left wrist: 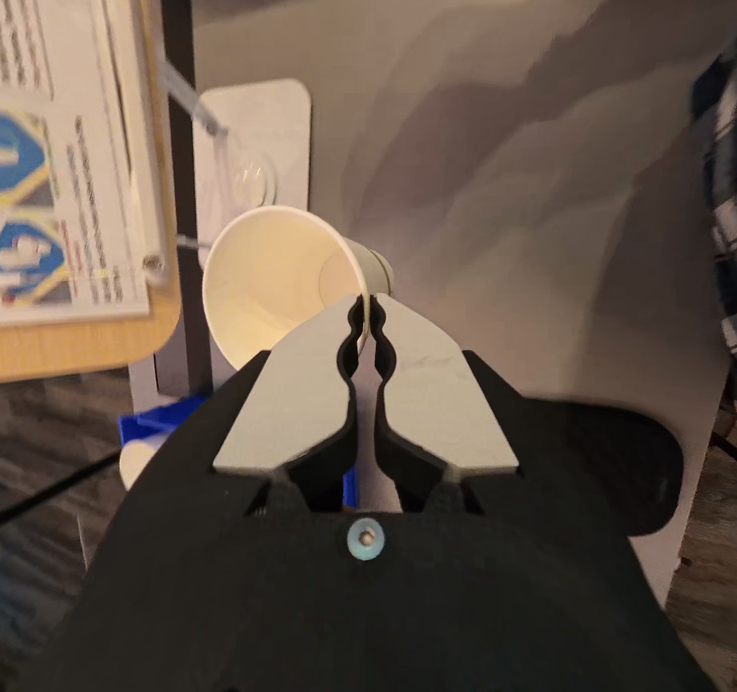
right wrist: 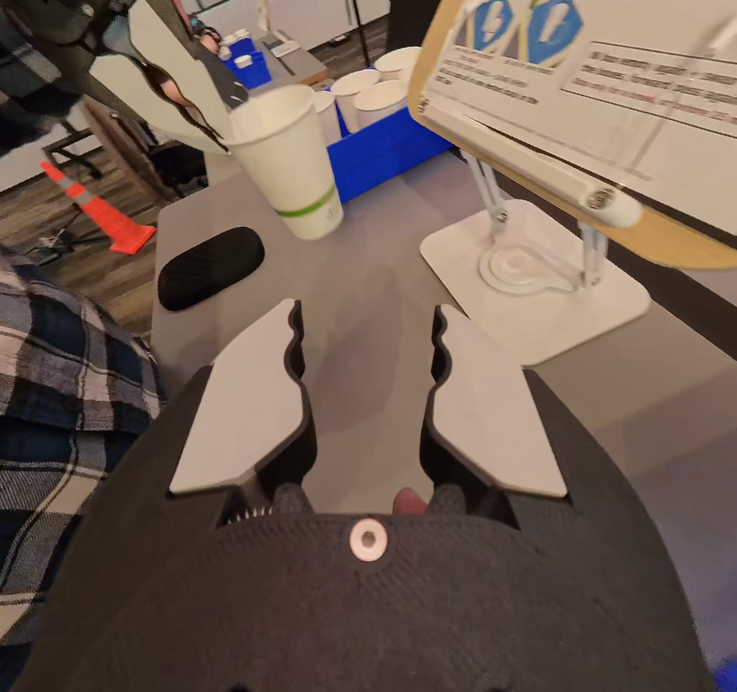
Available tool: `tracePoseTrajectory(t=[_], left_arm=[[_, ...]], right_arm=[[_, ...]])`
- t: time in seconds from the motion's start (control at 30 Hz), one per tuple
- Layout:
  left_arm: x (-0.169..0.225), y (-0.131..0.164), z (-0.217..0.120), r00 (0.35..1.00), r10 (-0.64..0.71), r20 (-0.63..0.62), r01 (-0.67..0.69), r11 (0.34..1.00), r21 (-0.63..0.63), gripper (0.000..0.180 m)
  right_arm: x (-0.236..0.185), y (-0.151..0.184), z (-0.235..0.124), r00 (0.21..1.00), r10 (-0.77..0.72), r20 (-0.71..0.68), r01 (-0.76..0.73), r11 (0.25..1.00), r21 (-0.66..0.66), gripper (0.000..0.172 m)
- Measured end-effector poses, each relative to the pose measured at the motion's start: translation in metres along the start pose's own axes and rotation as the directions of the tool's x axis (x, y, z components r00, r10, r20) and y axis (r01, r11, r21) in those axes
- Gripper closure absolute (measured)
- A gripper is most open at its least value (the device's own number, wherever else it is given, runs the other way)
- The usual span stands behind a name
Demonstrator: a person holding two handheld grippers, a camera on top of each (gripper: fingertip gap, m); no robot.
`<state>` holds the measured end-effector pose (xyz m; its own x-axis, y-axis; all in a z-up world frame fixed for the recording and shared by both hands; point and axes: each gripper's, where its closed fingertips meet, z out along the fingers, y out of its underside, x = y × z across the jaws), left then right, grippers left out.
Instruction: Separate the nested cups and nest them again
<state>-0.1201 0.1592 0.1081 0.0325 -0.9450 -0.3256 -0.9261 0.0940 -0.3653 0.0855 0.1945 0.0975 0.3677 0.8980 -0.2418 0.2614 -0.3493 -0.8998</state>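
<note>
The paper cup (right wrist: 285,162) is hanging over the grey table (right wrist: 359,274), my left tongs (left wrist: 367,301) pinching its rim, while my right tongs (right wrist: 367,313) are waiting wide open and empty, nearer me.

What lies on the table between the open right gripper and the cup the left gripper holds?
Only bare grey table, seen in the right wrist view.

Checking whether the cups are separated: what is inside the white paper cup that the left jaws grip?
The white paper cup shows only its bare cream wall and bottom; the left jaws cover the lower rim.
</note>
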Motion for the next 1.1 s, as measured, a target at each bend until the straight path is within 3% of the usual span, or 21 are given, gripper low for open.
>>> tracePoseTrajectory(t=[0.03,0.37,0.53,0.77,1.1], left_arm=[[0.005,-0.011,0.004,0.999,0.027,-0.022,-0.027,0.999,0.021,0.178],[0.039,-0.094,0.027,0.944,0.279,-0.178,-0.239,0.946,0.218,0.178],[0.051,-0.123,0.028,0.907,0.367,-0.206,-0.300,0.907,0.294,0.178],[0.054,-0.131,0.028,0.890,0.381,-0.251,-0.290,0.897,0.334,0.178],[0.062,-0.123,0.033,0.856,0.409,-0.316,-0.307,0.894,0.326,0.178]], right_arm=[[-0.005,-0.001,0.005,0.999,-0.009,0.032,0.008,1.000,0.009,0.103],[-0.051,0.004,0.044,0.948,-0.174,0.268,0.182,0.983,-0.003,0.066],[-0.062,0.002,0.051,0.919,-0.181,0.351,0.173,0.983,0.054,0.059],[-0.077,-0.001,0.045,0.875,-0.186,0.448,0.158,0.983,0.099,0.077],[-0.083,0.011,0.054,0.857,-0.190,0.479,0.212,0.977,0.010,0.063]])
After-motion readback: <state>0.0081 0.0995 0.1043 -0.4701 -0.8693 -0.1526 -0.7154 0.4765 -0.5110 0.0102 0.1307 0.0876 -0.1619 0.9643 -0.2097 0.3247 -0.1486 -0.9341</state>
